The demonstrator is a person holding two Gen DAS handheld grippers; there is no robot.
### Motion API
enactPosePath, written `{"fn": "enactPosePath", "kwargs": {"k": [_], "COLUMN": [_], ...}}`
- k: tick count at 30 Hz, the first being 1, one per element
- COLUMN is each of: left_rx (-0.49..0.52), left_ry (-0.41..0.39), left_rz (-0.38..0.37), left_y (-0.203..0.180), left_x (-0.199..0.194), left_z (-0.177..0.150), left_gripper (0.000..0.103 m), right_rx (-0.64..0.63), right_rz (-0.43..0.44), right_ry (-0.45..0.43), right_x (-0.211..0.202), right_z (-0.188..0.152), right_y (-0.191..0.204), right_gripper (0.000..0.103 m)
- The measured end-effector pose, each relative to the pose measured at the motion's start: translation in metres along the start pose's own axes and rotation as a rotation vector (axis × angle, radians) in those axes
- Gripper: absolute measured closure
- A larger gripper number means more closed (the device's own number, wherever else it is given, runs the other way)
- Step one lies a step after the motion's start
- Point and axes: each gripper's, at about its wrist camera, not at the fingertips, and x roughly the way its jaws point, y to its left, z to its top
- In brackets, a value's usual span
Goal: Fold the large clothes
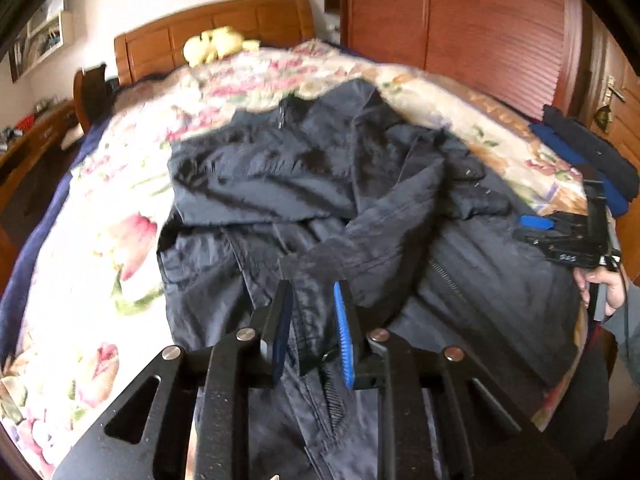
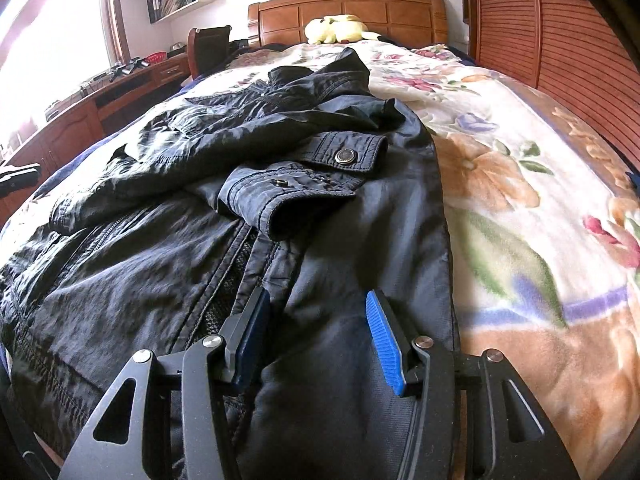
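Blue-padded fingers (image 1: 340, 340) of the left gripper (image 1: 314, 320) stand slightly apart above the jacket (image 1: 280, 184), gripping nothing; right gripper (image 2: 316, 332), half open and empty, waits by the hem for folding on the bed (image 2: 520, 200).

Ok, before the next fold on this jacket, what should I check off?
1. Jacket lies front up on the blanket: ok.
2. Cuffs folded in across the front: ok.
3. Fabric smooth: not ok, rumpled.
4. Left claw free of fabric: ok, jaws apart, pads not pressing.
5. Right claw open over the jacket's near end: ok.
6. Near end gripped for folding: not ok.
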Motion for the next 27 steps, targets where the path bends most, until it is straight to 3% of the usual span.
{"fn": "enactPosePath", "kwargs": {"k": [7,15,19,27], "left_rx": [-0.029,-0.071,-0.1,-0.059], "left_ry": [0.106,0.163,0.208,0.211], "left_rz": [-0.048,0.005,-0.016,0.028], "left_y": [0.006,0.019,0.024,0.017], "left_x": [0.046,0.079,0.099,0.117], "left_z": [-0.008,0.005,0.008,0.018], "left_gripper": [0.08,0.079,0.079,0.079], "right_rx": [0.001,0.0,0.0,-0.001], "right_rz": [0.001,0.0,0.001,0.001], "right_ry": [0.0,-0.001,-0.001,-0.001], "right_x": [0.0,0.0,0.0,0.0], "right_z": [0.0,0.0,0.0,0.0], "right_y": [0.0,0.0,0.0,0.0], "right_gripper": [0.051,0.051,0.051,0.051]}}
